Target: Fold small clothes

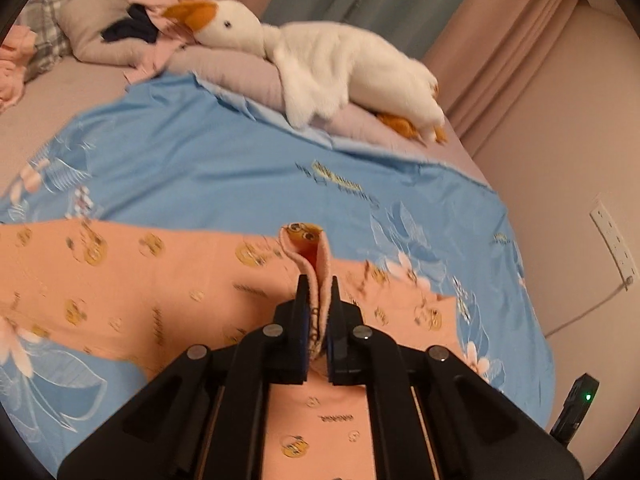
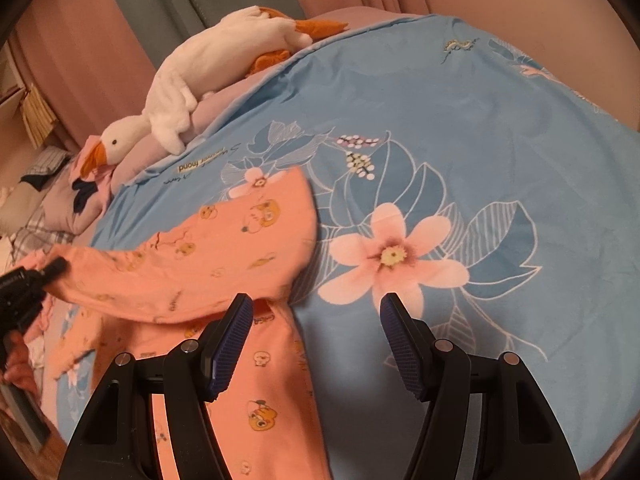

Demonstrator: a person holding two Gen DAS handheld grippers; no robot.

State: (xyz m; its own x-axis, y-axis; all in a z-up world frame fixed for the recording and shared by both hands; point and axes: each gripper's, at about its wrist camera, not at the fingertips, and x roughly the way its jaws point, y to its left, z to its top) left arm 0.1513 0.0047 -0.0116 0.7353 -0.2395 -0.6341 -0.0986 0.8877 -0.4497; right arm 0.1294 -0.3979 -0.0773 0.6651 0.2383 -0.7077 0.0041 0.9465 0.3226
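A small orange garment with cartoon prints (image 1: 132,276) lies spread on the blue floral bedspread (image 1: 208,168). My left gripper (image 1: 318,286) is shut on a pinched fold of its edge, which sticks up between the fingers. In the right wrist view the same garment (image 2: 224,248) lies to the left, one part folded over another. My right gripper (image 2: 318,308) is open and empty, above the garment's right edge and the bedspread (image 2: 460,128). The left gripper (image 2: 52,268) shows at the far left, holding the garment's end.
A white plush goose (image 1: 320,56) lies on a lilac pillow (image 1: 240,68) at the head of the bed, also in the right wrist view (image 2: 192,80). More pillows and loose clothes (image 1: 132,28) lie beyond. Curtains and a wall with a socket (image 1: 612,240) border the bed.
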